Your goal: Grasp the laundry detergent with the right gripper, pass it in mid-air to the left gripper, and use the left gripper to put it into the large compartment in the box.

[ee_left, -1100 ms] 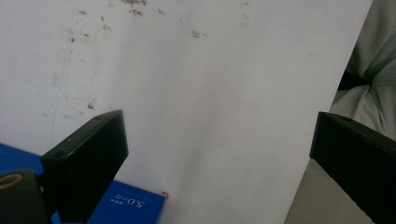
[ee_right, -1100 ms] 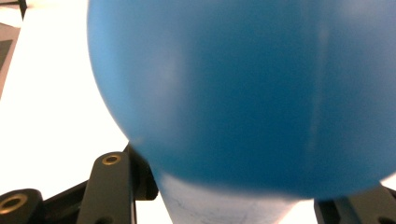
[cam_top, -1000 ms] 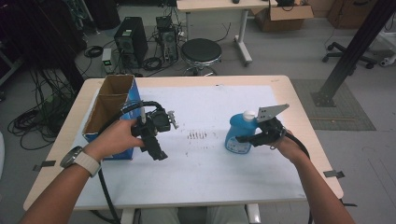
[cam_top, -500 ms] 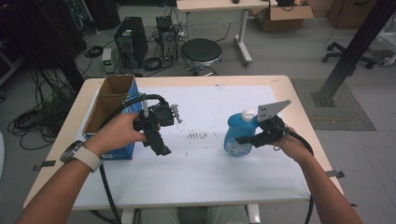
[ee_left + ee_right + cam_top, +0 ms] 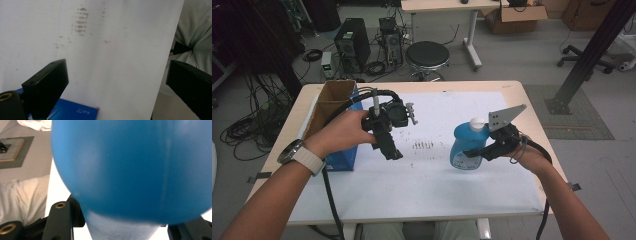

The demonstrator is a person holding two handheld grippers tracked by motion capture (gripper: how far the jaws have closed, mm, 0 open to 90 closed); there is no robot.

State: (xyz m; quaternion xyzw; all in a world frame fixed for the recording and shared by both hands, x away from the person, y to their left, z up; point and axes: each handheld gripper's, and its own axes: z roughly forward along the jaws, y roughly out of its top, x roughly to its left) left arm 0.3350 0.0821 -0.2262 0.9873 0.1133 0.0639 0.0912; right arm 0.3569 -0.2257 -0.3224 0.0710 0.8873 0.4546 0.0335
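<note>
High view: my right claw (image 5: 469, 154) grips the rounded blue plastic bottle with the white cap (image 5: 466, 145), its jaws clamped on the lower body from the bottle's right side, the long axis upright and leaning slightly. My left claw (image 5: 392, 151) hangs well off to the bottle's left, jaws wide with nothing between them, pointing down at the stained white table sheet (image 5: 422, 170). The right hand is the nearer one and already has the bottle.

Open white counter (image 5: 422, 185) between the cardboard box (image 5: 328, 105) at left and the blue bottle (image 5: 466, 146) at right; near edge unobstructed.
</note>
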